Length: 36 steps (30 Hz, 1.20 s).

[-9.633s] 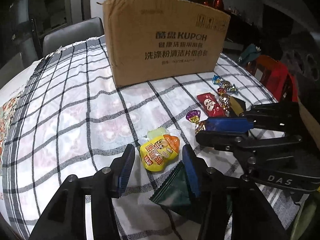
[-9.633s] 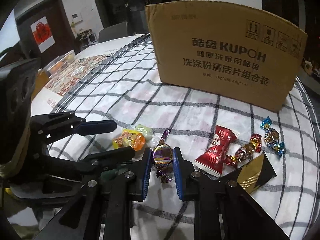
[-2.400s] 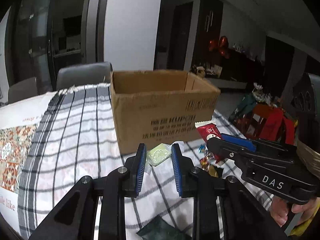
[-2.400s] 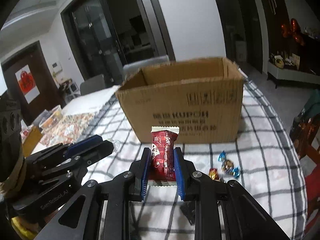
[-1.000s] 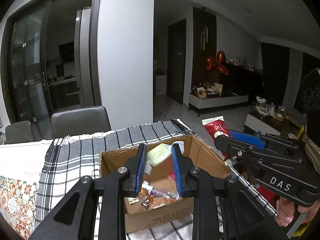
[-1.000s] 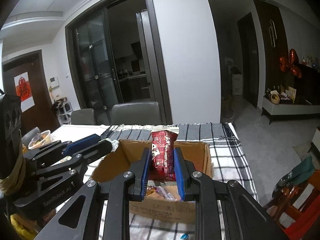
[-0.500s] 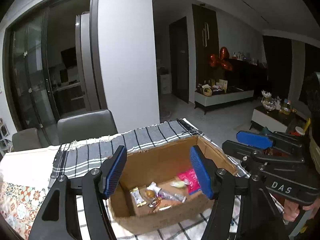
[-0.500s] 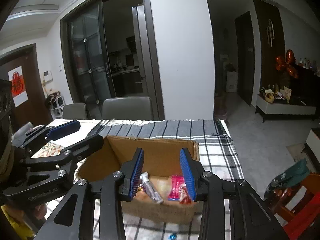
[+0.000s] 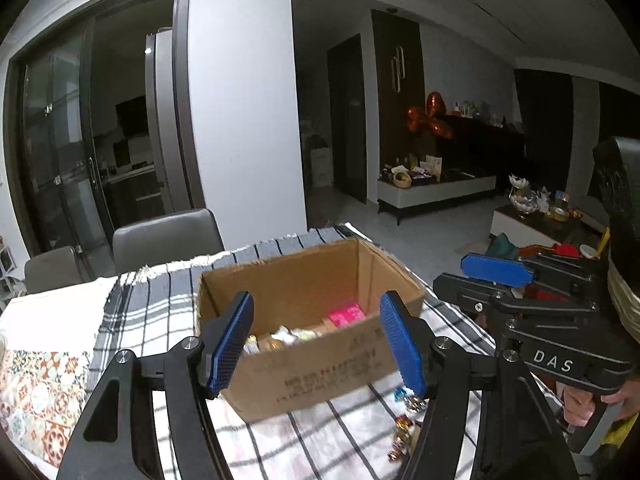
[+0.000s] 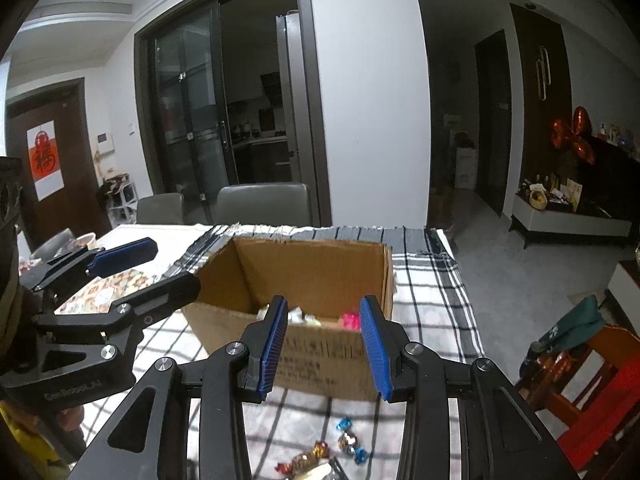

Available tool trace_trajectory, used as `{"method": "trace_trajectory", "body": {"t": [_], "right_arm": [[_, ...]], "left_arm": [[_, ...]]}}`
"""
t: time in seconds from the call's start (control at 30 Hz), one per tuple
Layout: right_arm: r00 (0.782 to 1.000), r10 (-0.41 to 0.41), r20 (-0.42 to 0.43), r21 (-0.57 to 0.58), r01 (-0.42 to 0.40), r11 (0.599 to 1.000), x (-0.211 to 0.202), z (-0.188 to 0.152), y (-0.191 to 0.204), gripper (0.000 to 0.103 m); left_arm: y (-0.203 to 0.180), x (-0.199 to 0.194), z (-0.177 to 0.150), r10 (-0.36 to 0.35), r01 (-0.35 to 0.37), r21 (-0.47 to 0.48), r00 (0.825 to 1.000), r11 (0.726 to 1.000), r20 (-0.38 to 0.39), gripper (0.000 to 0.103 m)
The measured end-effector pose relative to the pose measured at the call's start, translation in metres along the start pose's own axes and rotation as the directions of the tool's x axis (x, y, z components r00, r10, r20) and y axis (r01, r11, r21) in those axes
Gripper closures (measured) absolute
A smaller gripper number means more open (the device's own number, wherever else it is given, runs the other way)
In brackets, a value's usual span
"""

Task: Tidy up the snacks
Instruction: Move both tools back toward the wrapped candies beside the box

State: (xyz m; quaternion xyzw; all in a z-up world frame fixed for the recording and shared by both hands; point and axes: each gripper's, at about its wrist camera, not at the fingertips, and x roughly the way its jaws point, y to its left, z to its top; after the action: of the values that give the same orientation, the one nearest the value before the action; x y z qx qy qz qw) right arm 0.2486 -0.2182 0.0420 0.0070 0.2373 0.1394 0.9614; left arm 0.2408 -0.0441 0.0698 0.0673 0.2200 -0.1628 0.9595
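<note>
An open cardboard box stands on the checked tablecloth. A pink packet and pale wrapped snacks lie inside it. My left gripper hangs open in front of the box with nothing between its blue pads. To its right my right gripper is open as well, and holds nothing. Several foil-wrapped candies lie on the cloth in front of the box.
Grey chairs stand behind the table. A patterned mat lies on the table's left part. At the right a red chair carries a green cloth. A hand holds the right gripper's handle.
A second ago each gripper held a snack over the box, the left a pale green packet, the right a red one. Both opened, the snacks dropped in, and both grippers drew back.
</note>
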Motion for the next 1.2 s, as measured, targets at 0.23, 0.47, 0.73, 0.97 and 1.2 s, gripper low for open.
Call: {"method": "trace_trajectory", "body": {"t": [0.23, 0.47, 0.73, 0.97, 1.2], "right_arm": [[0.998, 0.014, -0.056, -0.004, -0.015, 1.0, 0.003, -0.026, -0.008, 0.064], [0.993, 0.018, -0.115, -0.02, -0.021, 1.0, 0.012, -0.051, -0.016, 0.064], [0.981, 0.052, -0.185, -0.025, -0.057, 0.998, 0.027, -0.073, -0.026, 0.064], [0.963, 0.084, -0.255, -0.028, -0.094, 0.995, 0.044, -0.094, -0.027, 0.064], [0.941, 0.097, -0.323, -0.027, -0.111, 0.993, 0.065, -0.112, -0.03, 0.065]], "left_arm": [[-0.017, 0.008, -0.024, -0.027, 0.028, 0.005, 0.997, 1.0, -0.066, 0.039], [-0.034, 0.023, -0.049, -0.056, 0.059, 0.019, 0.989, 0.998, -0.138, 0.044], [-0.049, 0.036, -0.076, -0.087, 0.093, 0.02, 0.975, 0.995, -0.204, 0.046], [-0.053, 0.053, -0.097, -0.135, 0.141, 0.001, 0.95, 0.99, -0.282, 0.051], [-0.056, 0.07, -0.117, -0.171, 0.176, -0.02, 0.919, 0.984, -0.355, 0.055]]}}
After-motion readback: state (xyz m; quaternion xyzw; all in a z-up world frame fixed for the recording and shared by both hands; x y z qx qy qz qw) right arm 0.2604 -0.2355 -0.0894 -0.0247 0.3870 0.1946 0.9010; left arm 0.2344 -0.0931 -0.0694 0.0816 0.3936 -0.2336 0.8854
